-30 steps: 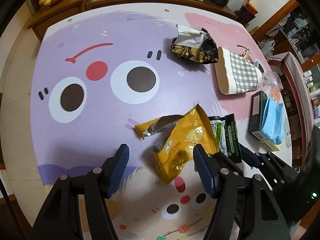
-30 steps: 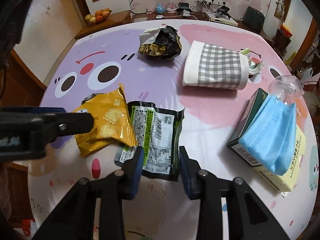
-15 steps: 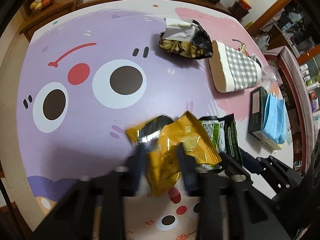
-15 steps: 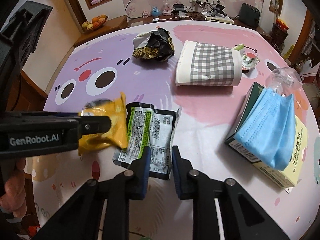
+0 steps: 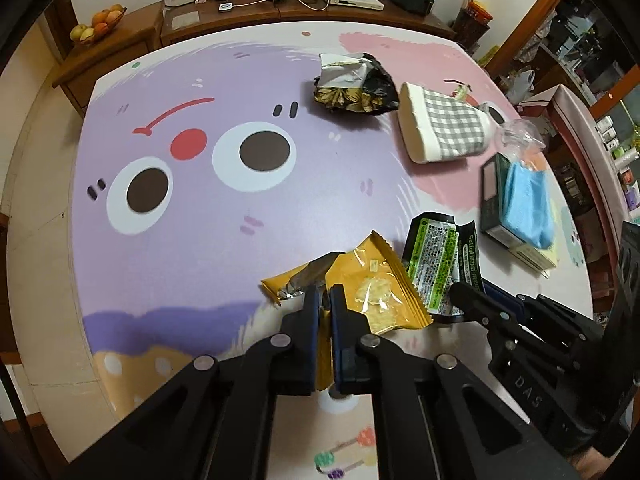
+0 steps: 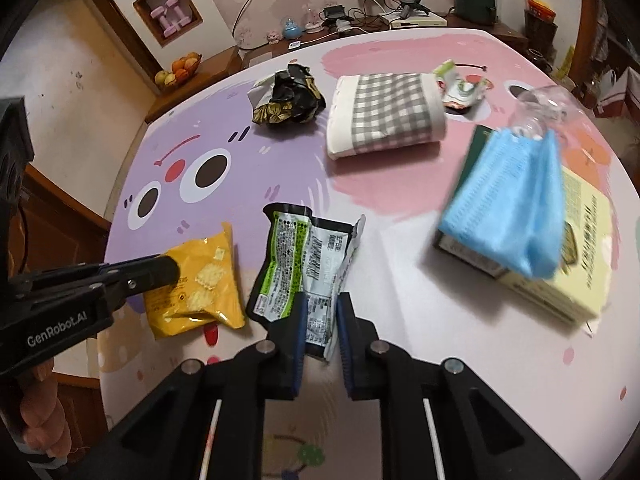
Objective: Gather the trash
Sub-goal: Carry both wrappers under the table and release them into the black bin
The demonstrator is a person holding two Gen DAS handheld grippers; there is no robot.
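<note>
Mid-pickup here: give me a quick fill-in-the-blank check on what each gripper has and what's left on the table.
1. The left gripper is shut on the ____ cracker wrapper.
2. The right gripper pinches the green-and-black wrapper at its ____ edge.
3. The blue face mask lies on top of a ____.
4. The crumpled black-and-gold bag lies beside the ____ cloth roll.

Missing words: yellow; near; box; checked
</note>
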